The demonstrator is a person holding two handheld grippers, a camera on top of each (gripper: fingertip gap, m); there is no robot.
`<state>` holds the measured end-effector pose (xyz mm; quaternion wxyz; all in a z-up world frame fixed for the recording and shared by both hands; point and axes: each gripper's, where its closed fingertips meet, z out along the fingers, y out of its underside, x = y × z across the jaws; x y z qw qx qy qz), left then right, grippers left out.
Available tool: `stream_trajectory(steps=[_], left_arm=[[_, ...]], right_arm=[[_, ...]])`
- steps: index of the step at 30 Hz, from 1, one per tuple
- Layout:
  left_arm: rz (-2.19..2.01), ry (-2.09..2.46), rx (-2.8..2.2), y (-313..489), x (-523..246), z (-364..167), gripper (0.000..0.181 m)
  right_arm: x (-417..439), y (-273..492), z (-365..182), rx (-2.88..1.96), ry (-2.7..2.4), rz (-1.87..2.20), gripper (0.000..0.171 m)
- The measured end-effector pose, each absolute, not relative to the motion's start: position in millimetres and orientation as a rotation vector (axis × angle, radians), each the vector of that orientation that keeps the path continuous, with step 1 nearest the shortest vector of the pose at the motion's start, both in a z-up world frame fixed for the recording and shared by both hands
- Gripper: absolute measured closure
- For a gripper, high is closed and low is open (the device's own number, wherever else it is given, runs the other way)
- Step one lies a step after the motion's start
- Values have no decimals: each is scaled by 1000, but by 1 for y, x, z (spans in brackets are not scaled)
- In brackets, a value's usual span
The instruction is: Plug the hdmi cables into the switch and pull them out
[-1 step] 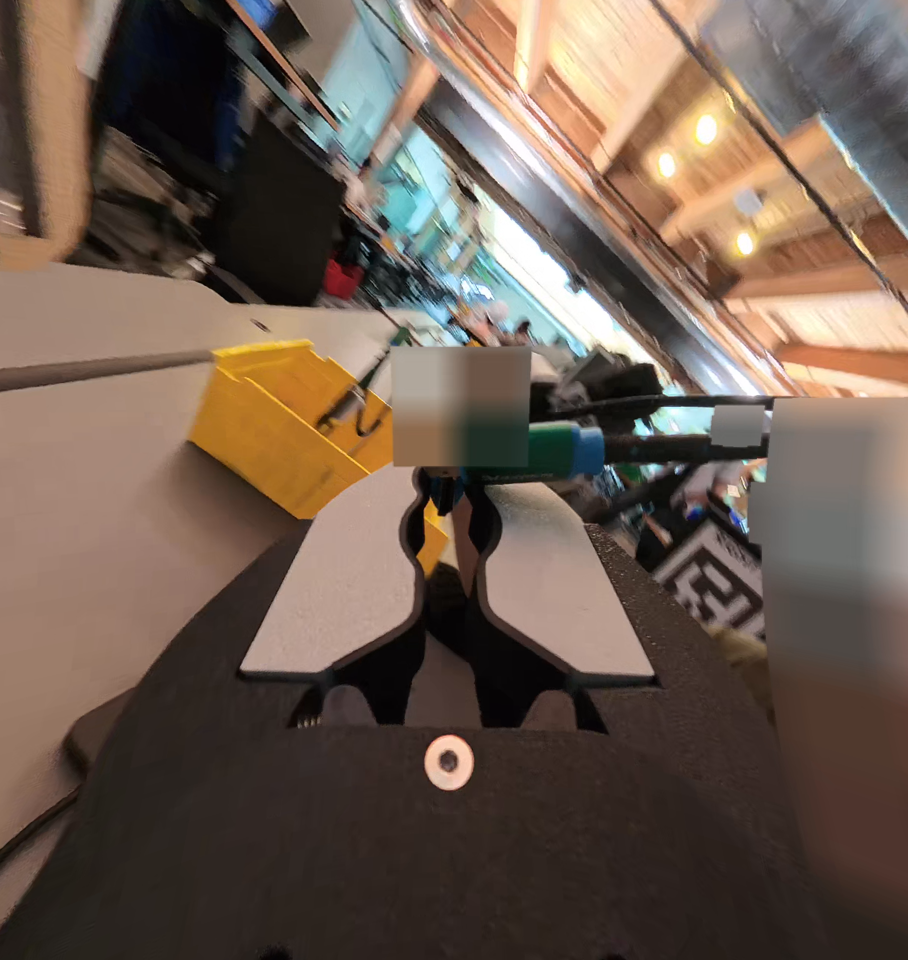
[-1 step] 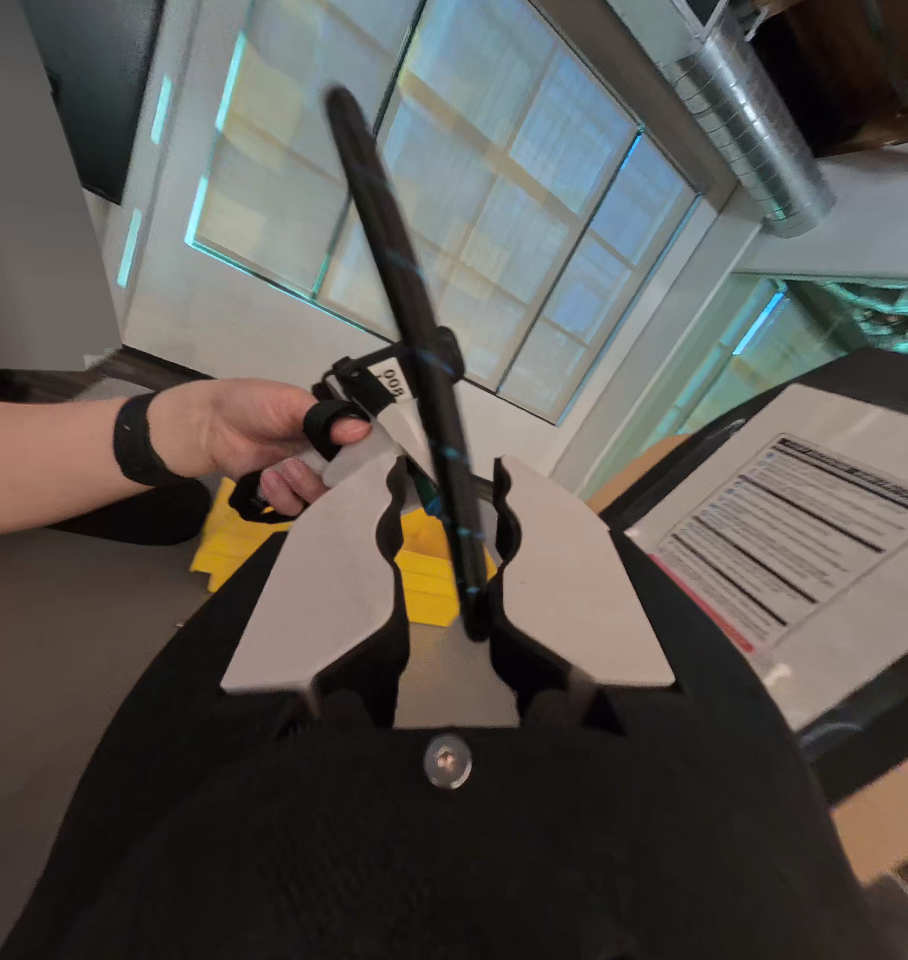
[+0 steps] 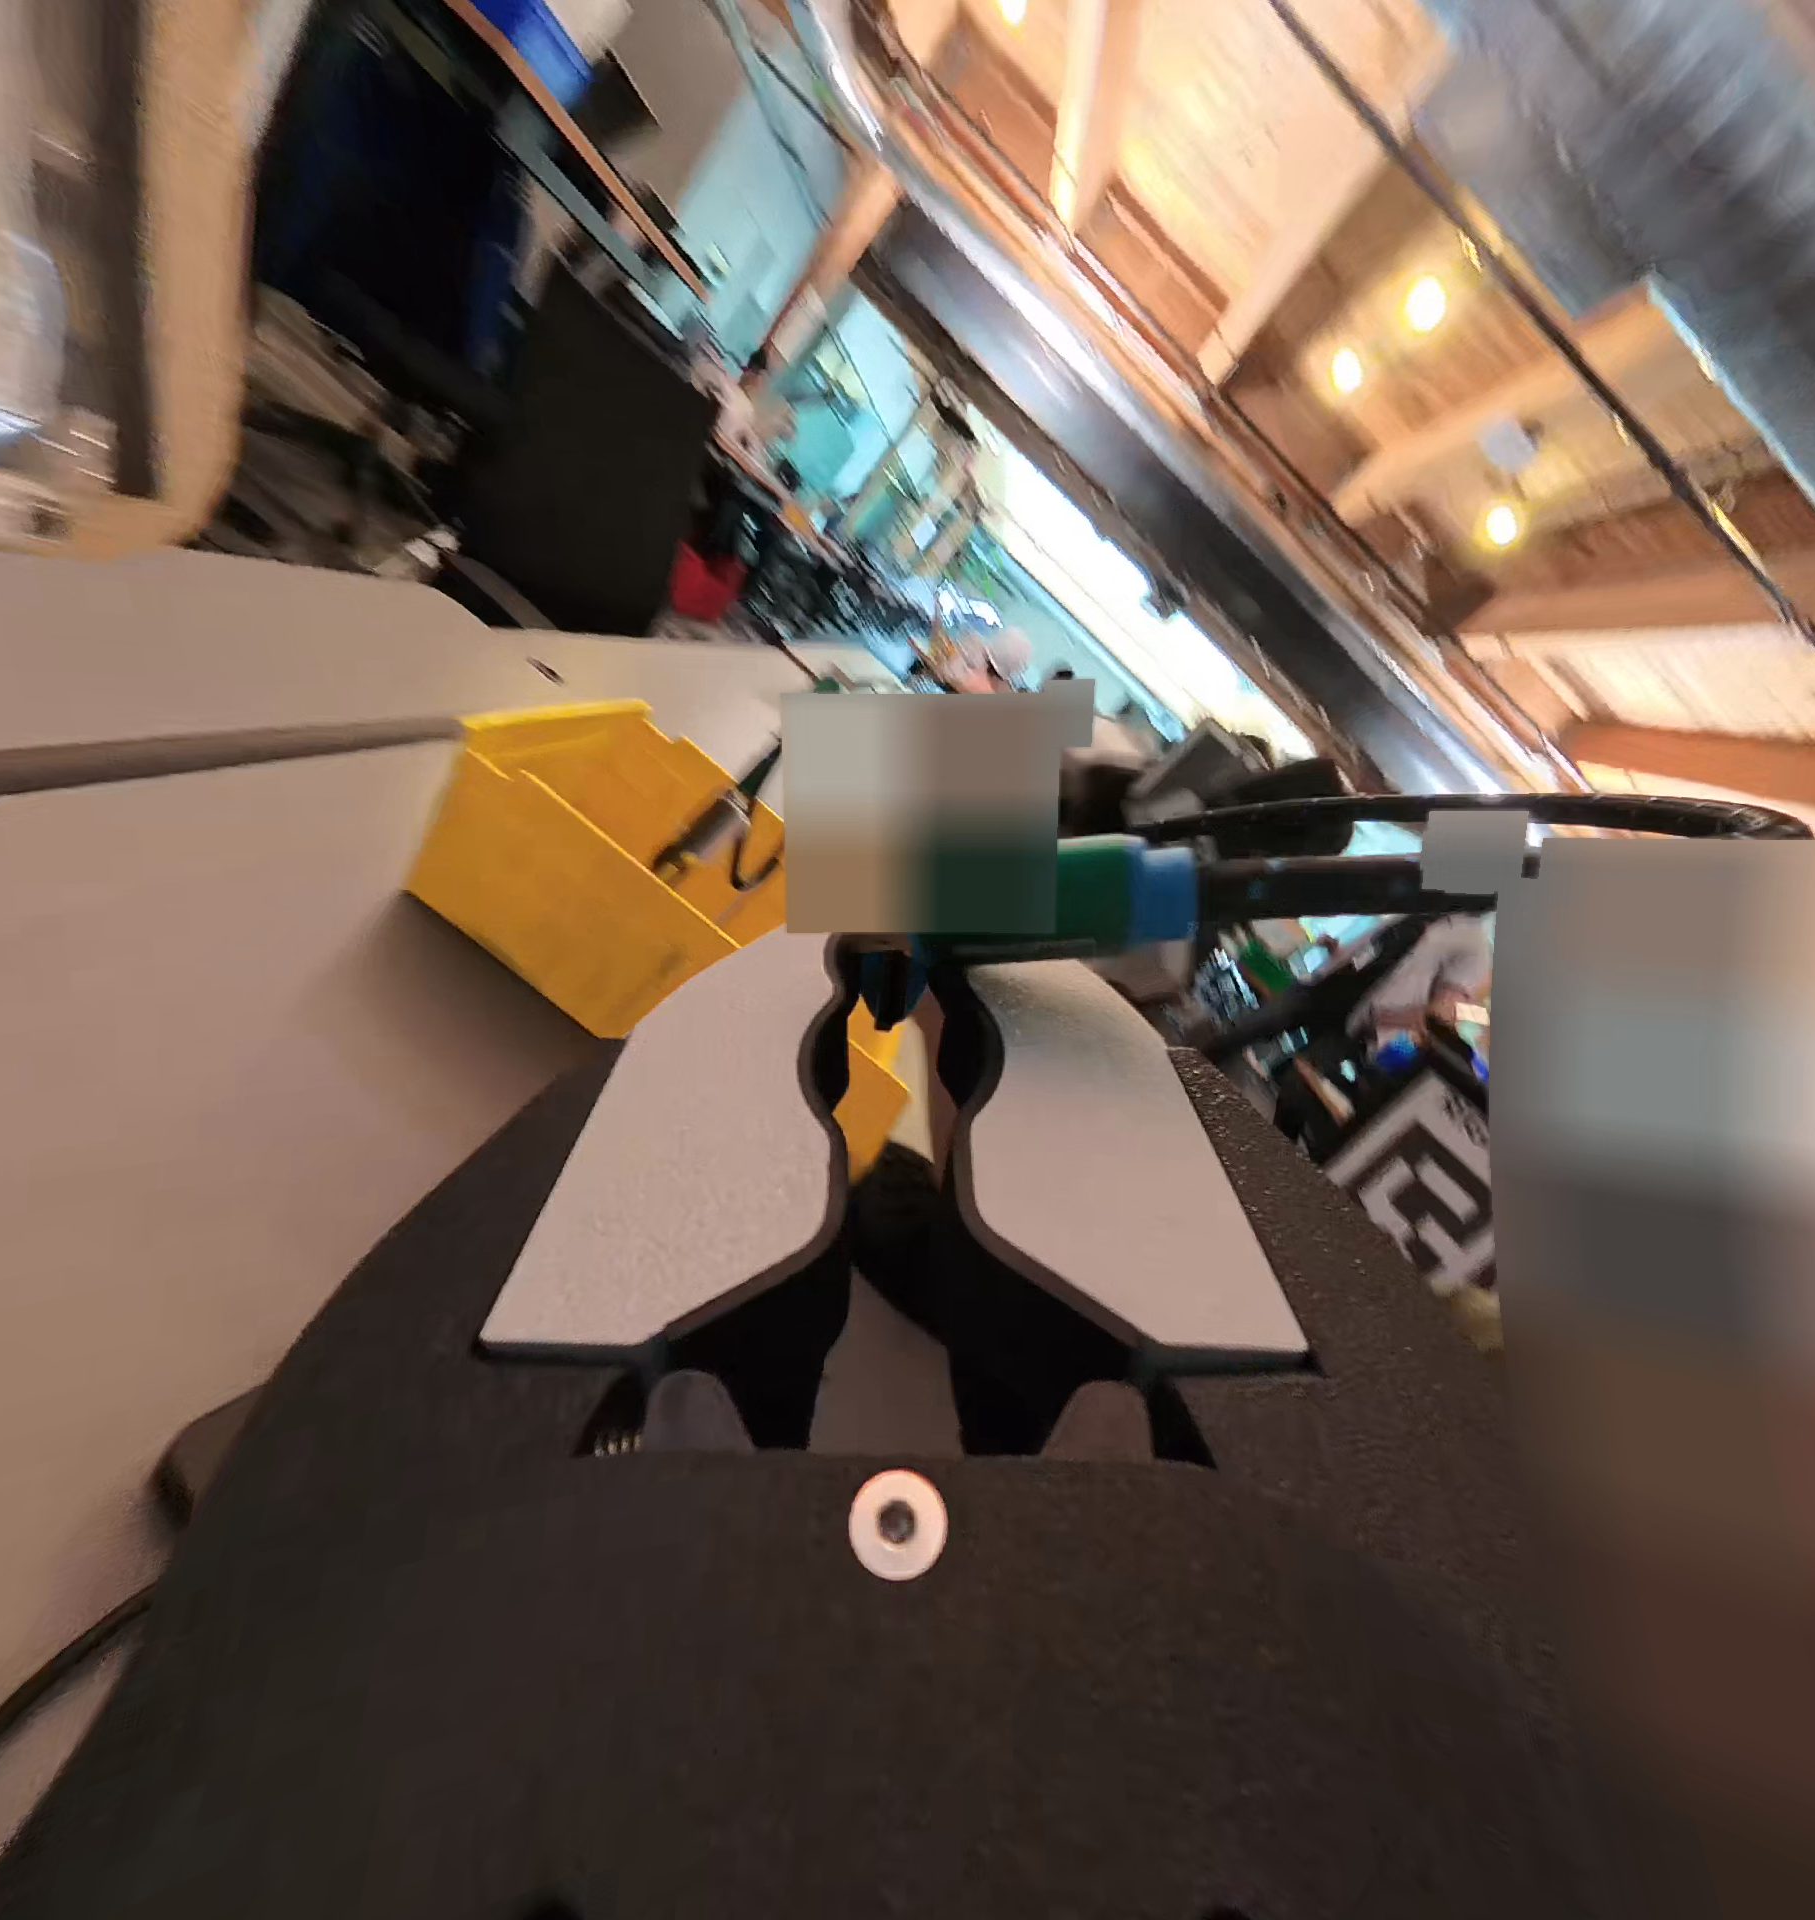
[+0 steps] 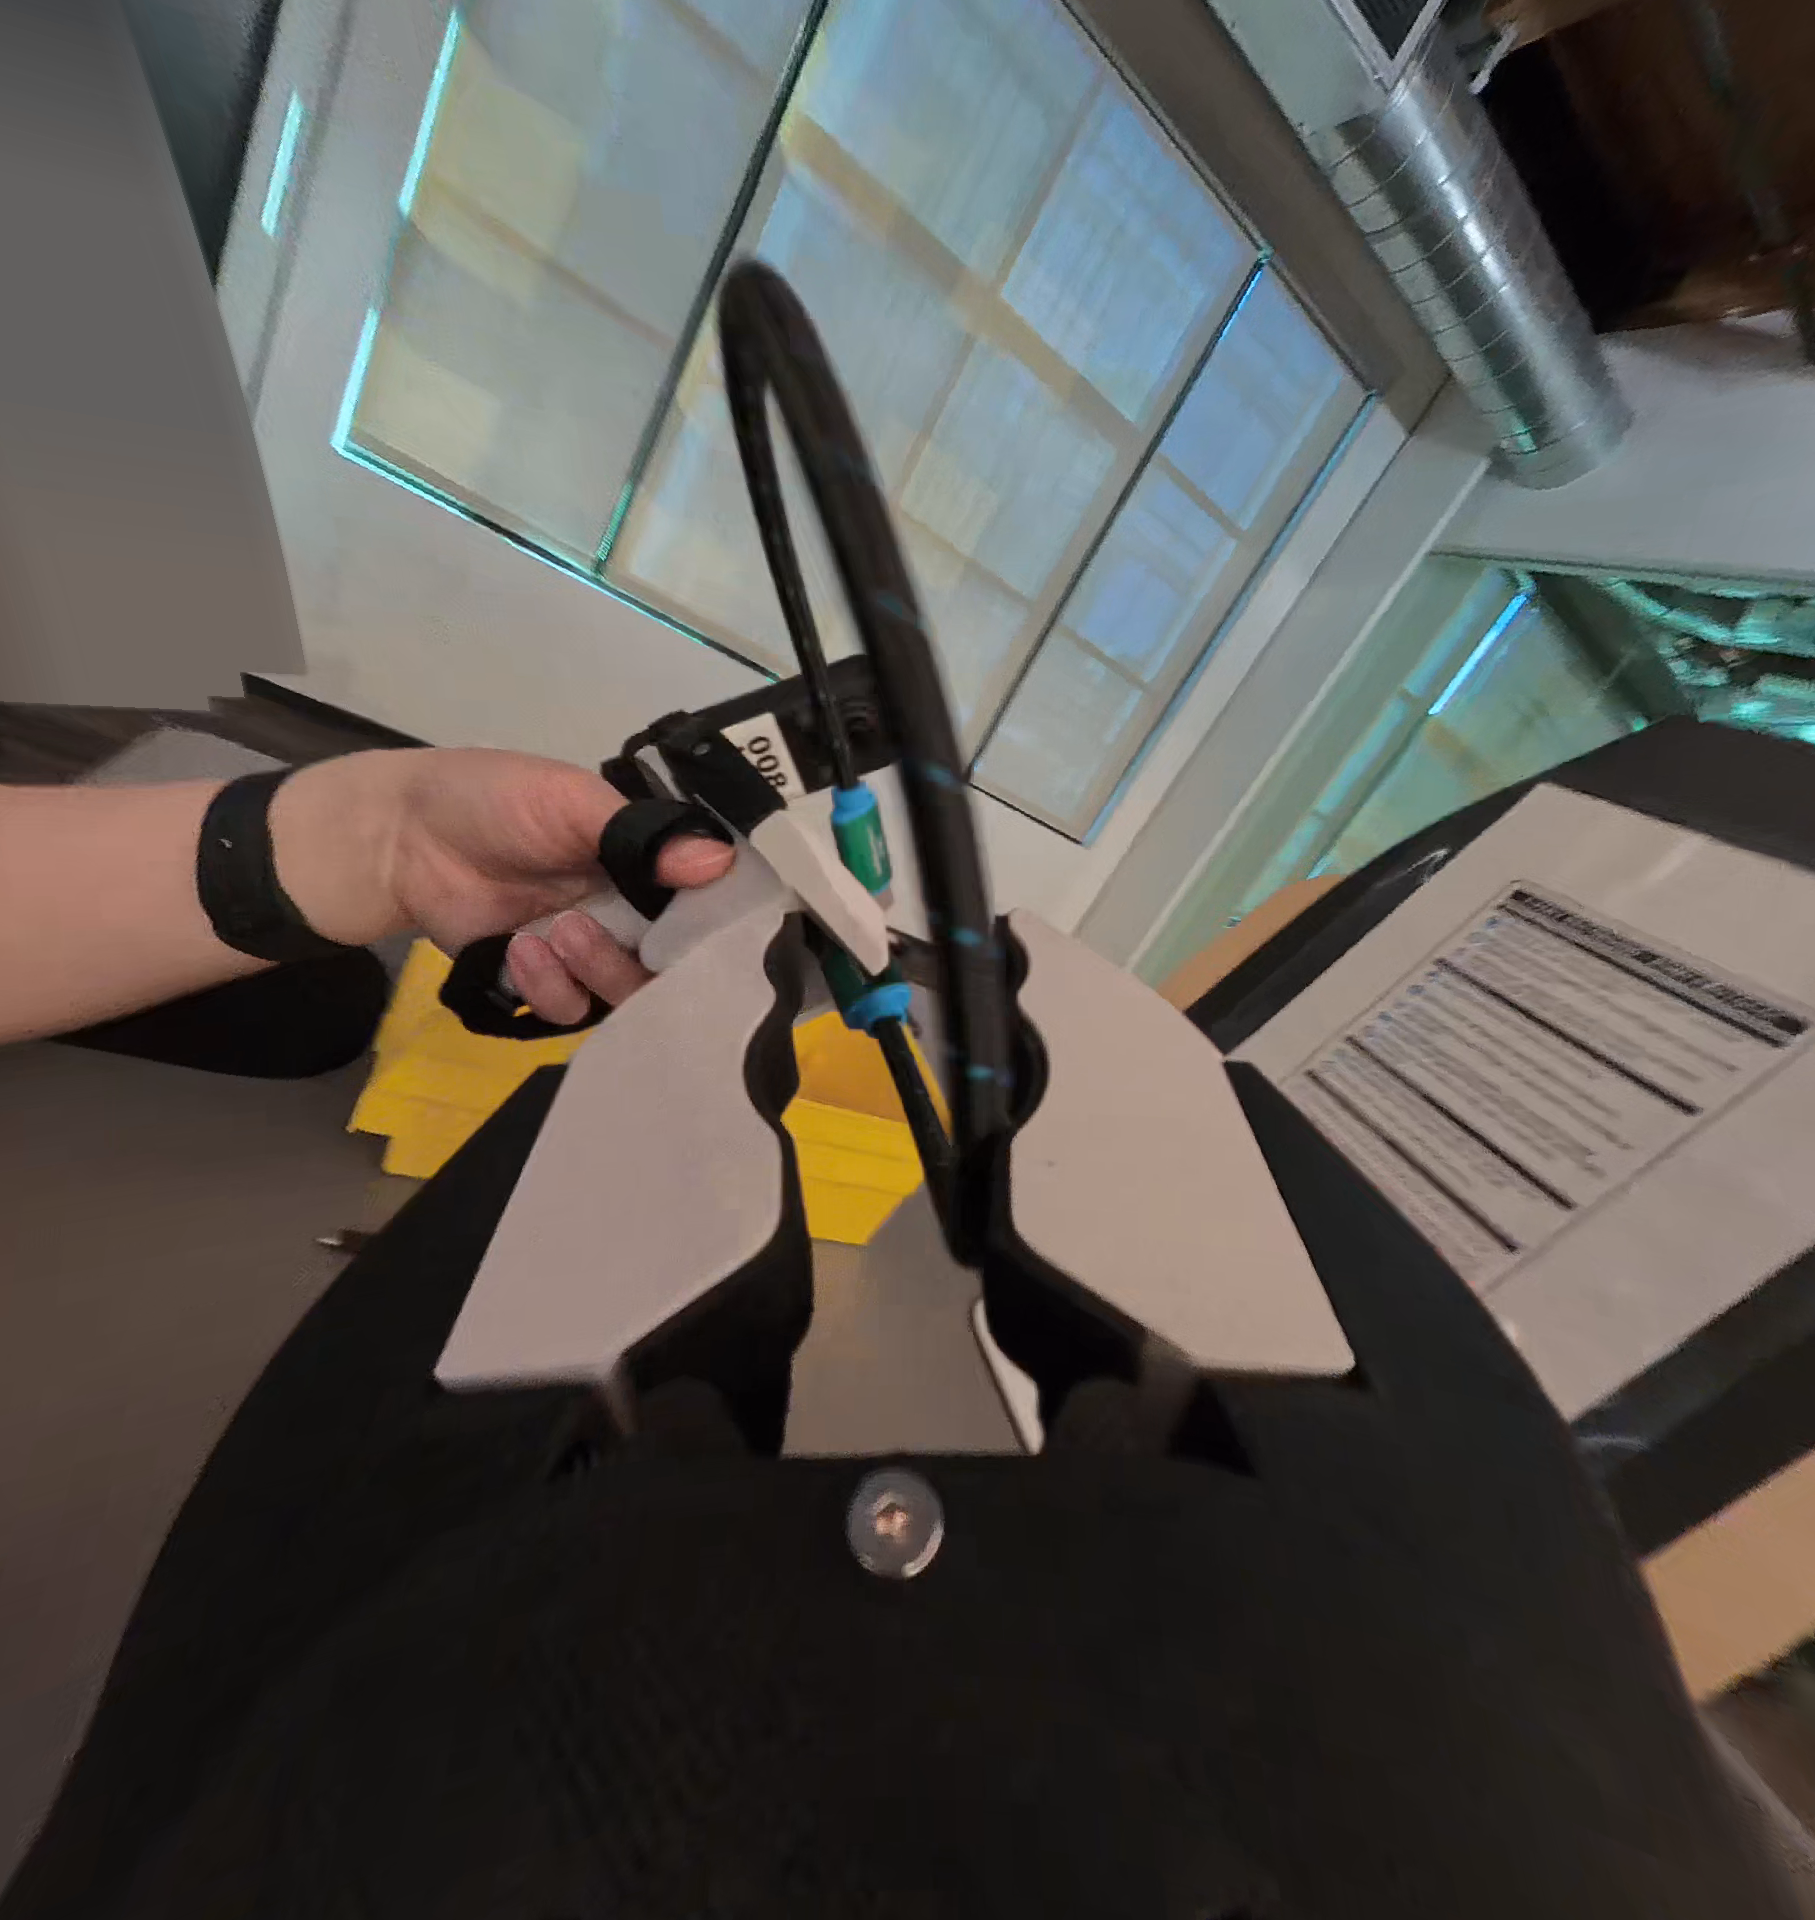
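Observation:
My left gripper (image 3: 887, 966) is nearly shut on a small blue-and-dark plug end at its tips. A green-and-blue hdmi plug (image 3: 1121, 891) sticks out to the right just above them, and its black cable (image 3: 1329, 883) runs right. A mosaic patch hides whatever it enters. In the right wrist view a hand (image 4: 446, 852) holds the left gripper (image 4: 830, 914) between two green plugs (image 4: 861, 842). My right gripper (image 4: 898, 935) has narrow jaws. The black cable (image 4: 924, 1101) lies against its right finger and loops upward.
A yellow bin (image 3: 570, 862) stands on the grey table (image 3: 155, 1039) behind the grippers. It also shows in the right wrist view (image 4: 851, 1153). A printed sheet (image 4: 1557, 1091) lies on a white surface at the right. Windows and a metal duct fill the background. The gap from one gripper's tips to the other's is roughly 7 cm.
In the right wrist view the cable has swung slightly right and shows as a loop, uncovering the green plugs. The left wrist view has hardly changed.

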<state>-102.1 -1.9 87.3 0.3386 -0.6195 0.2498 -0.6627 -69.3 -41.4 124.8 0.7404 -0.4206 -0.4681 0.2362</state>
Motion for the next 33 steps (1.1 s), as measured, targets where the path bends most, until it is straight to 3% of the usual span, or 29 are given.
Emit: stream_trajectory(steps=[10,23,26,29,33], left_arm=[[-1418,589,-1684,26,-115,73,169],[-665,845,-1828,35,-100,29,169],[-554,883,-1822,35,-99,27,170],[-500,905,-1796,32,-96,30,170],[-497,938,-1776,28,-94,32,169]], right_arm=[[-66,-79,172,-857,-1030,-41,129],[-89,-30,86,-1164,-1286,-526,136],[-84,-17,71,-1252,-1285,-505,140],[-81,-9,63,-1299,-1283,-447,163],[-75,-7,64,-1366,-1254,-243,164]])
